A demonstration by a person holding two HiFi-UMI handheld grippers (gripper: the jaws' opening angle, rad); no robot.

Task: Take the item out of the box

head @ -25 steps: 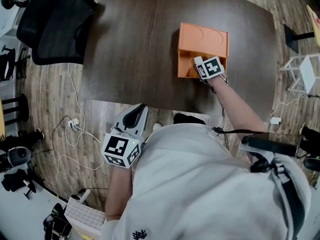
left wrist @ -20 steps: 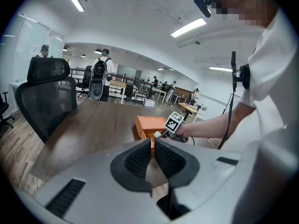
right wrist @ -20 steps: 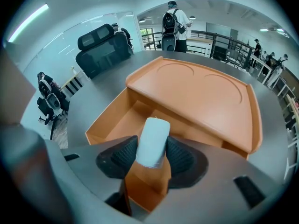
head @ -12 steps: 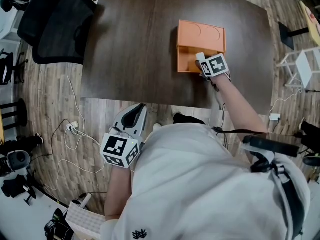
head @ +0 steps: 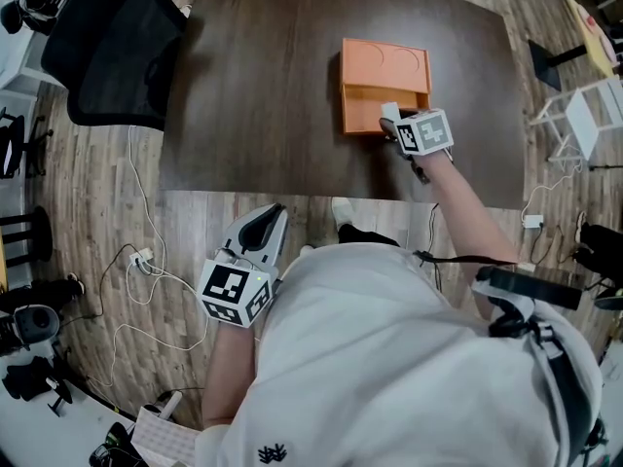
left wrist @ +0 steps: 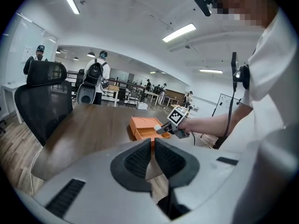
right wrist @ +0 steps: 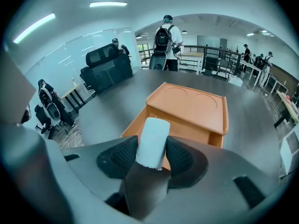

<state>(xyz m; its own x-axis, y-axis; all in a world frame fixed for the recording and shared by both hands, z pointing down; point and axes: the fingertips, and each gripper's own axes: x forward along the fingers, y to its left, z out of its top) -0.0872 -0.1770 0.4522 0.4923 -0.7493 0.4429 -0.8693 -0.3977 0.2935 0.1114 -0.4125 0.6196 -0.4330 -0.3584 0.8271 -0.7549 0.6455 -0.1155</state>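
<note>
White cylinder (right wrist: 152,134) clamped in the right hand-held gripper (right wrist: 151,155), just over the orange box (right wrist: 191,104).
Its smooth sides could slip from the pads and drop it back inside; left hand-held gripper (left wrist: 152,160), jaws together, idles.

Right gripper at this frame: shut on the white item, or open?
Shut on it. In the right gripper view, the jaws of the right gripper press on both sides of the white cylinder, which stands upright between them.
</note>
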